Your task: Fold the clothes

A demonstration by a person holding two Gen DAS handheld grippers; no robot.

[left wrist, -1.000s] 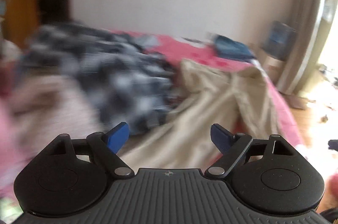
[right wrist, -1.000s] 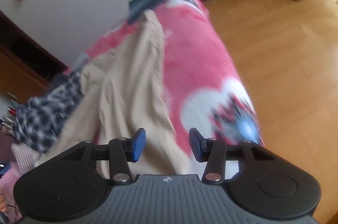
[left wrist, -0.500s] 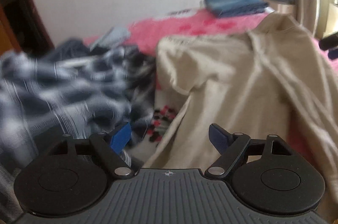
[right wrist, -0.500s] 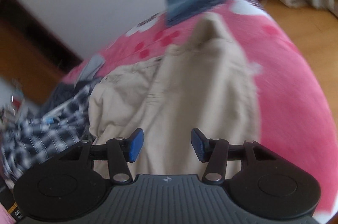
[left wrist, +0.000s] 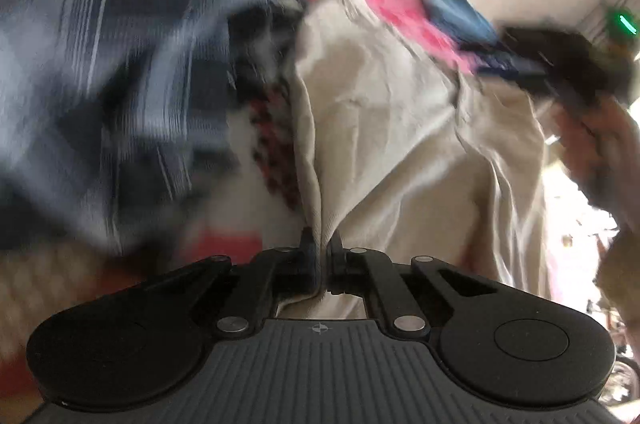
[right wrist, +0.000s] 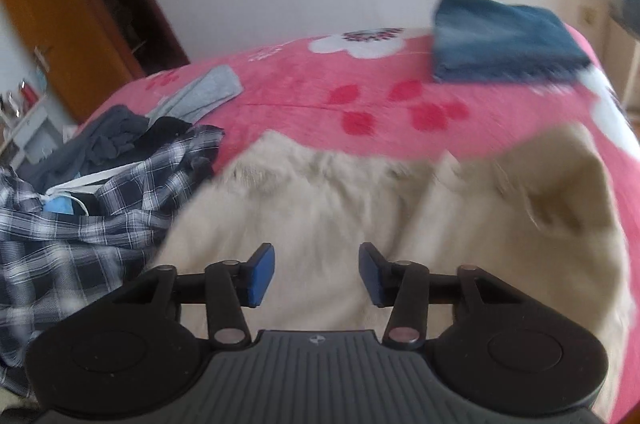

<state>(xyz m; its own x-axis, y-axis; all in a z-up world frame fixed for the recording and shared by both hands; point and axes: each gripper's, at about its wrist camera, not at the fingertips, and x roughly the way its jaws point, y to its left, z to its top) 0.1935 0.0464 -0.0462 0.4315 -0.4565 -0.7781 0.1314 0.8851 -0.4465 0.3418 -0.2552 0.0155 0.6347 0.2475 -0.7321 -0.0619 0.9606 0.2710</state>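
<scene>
A beige garment (left wrist: 400, 128) (right wrist: 360, 208) lies spread on the pink bed. My left gripper (left wrist: 321, 244) is shut on a pinched ridge of this beige cloth, which runs up between its pads. My right gripper (right wrist: 316, 272) hovers just above the beige garment with its blue pads apart and closing, nothing pressed between them. In the left wrist view the right gripper's dark body (left wrist: 560, 64) and the hand holding it (left wrist: 600, 144) appear at the far right of the garment, blurred.
A pile of dark checked clothes (right wrist: 88, 208) (left wrist: 100, 64) lies left of the beige garment. Folded blue jeans (right wrist: 504, 40) (left wrist: 456, 12) sit at the bed's far side. A grey piece (right wrist: 204, 96) lies on the pink bedspread (right wrist: 320, 104). A wooden wardrobe (right wrist: 60, 24) stands at left.
My left gripper has dropped onto the beige garment and shut on a fold of it. My right gripper has swung across the bed to above the garment's far part.
</scene>
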